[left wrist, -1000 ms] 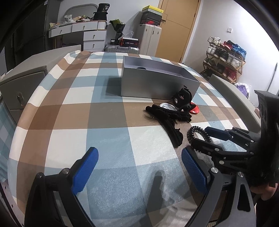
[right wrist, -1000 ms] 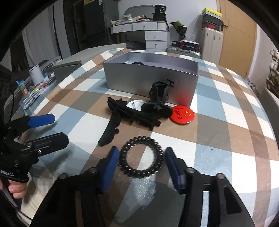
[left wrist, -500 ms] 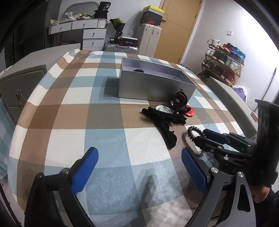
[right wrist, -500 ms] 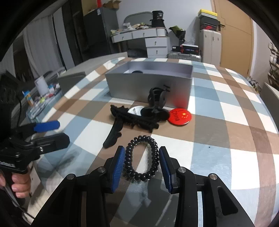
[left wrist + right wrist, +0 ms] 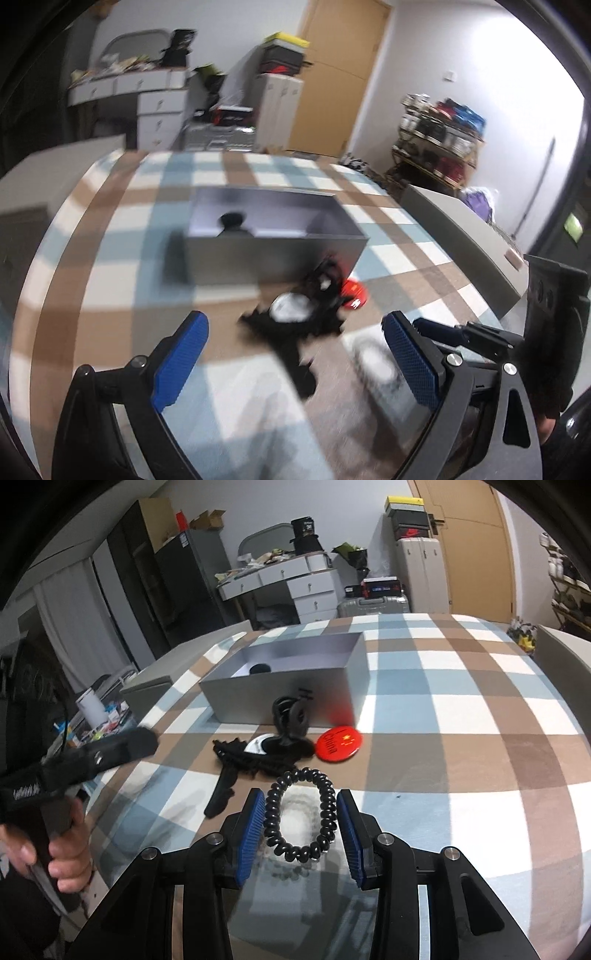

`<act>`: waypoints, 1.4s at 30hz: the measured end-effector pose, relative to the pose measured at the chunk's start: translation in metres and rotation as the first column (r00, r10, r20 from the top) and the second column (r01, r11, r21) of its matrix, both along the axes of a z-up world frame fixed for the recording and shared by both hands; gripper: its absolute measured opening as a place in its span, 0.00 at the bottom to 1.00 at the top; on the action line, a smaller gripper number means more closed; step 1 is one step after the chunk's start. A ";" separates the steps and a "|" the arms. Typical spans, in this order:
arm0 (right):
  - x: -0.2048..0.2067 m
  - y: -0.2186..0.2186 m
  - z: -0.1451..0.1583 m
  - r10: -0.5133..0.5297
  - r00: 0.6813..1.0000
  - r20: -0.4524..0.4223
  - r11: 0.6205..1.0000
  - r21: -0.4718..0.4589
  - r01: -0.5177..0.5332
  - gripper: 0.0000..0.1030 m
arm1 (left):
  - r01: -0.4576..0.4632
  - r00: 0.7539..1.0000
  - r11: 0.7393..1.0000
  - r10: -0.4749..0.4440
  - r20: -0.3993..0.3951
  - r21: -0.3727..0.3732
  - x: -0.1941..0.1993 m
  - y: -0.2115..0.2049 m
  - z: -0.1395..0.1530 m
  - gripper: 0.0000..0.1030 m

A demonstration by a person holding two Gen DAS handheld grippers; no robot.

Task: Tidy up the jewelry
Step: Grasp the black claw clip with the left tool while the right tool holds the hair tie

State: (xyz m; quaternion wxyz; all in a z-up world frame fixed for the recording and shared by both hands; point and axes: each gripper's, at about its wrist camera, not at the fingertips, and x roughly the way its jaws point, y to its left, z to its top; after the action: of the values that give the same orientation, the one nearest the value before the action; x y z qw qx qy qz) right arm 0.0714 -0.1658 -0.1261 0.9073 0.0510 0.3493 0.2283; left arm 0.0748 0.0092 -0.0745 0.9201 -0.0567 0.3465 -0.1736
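My right gripper (image 5: 301, 829) is shut on a black spiral hair tie (image 5: 327, 801) and holds it above the checked tablecloth. Ahead lie a black hair claw (image 5: 291, 716), long black hair clips (image 5: 240, 764), a white round badge (image 5: 258, 744) and a red China badge (image 5: 339, 744). Behind them stands an open grey box (image 5: 288, 694) with a dark item inside. My left gripper (image 5: 291, 363) is open and empty, above the table near the black clips (image 5: 295, 332); the view is blurred. The grey box (image 5: 273, 254) stands beyond.
The checked table (image 5: 461, 709) has grey chair backs along its left (image 5: 155, 679) and right (image 5: 561, 650) sides. My left gripper's body (image 5: 74, 768) shows at the left of the right wrist view. Drawers, a suitcase and a shoe rack stand far behind.
My right gripper has lifted the spiral hair tie off the cloth and tilted up. My left gripper has moved forward toward the pile and box.
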 end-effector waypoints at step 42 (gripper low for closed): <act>0.024 -0.031 0.006 -0.053 0.999 0.012 0.998 0.023 0.053 0.37 | 0.151 0.985 0.977 -0.136 -0.111 0.148 0.061 -0.053 -0.034 0.27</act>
State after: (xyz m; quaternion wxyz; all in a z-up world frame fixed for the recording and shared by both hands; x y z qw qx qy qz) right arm 0.0953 -0.1968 -0.1200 0.9146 0.0692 0.3393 0.2087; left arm 0.1363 -0.0433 -0.1084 0.8882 0.0319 0.4080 -0.2088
